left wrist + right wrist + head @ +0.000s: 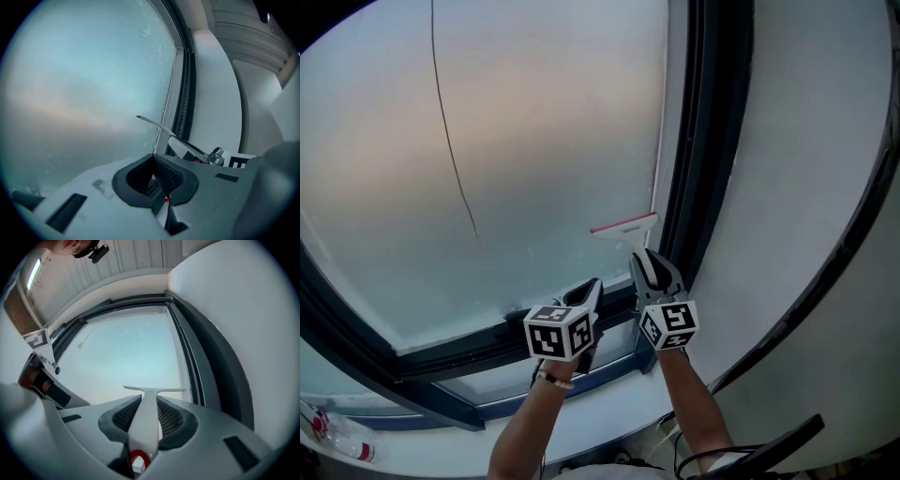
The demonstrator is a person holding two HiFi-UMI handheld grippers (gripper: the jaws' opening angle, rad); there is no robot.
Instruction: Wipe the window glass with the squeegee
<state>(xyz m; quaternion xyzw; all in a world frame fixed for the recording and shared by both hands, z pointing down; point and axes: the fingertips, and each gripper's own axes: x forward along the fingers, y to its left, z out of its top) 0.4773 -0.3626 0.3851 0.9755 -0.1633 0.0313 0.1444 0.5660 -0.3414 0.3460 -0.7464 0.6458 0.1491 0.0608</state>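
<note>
Squeegee (626, 228) is being gripped by its handle in the right gripper (649, 264), blade at the window glass (487, 141). Left gripper (588, 292) is being held beside it, jaws together and empty.

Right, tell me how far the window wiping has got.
Done: the squeegee is gripped by its handle in the right claw. In hand: its blade is up at the window glass, low by the right frame; contact is unclear. Left: the glass looks evenly hazy, no wiped strip showing, so most wiping likely remains. The left claw is shut and empty.
</note>
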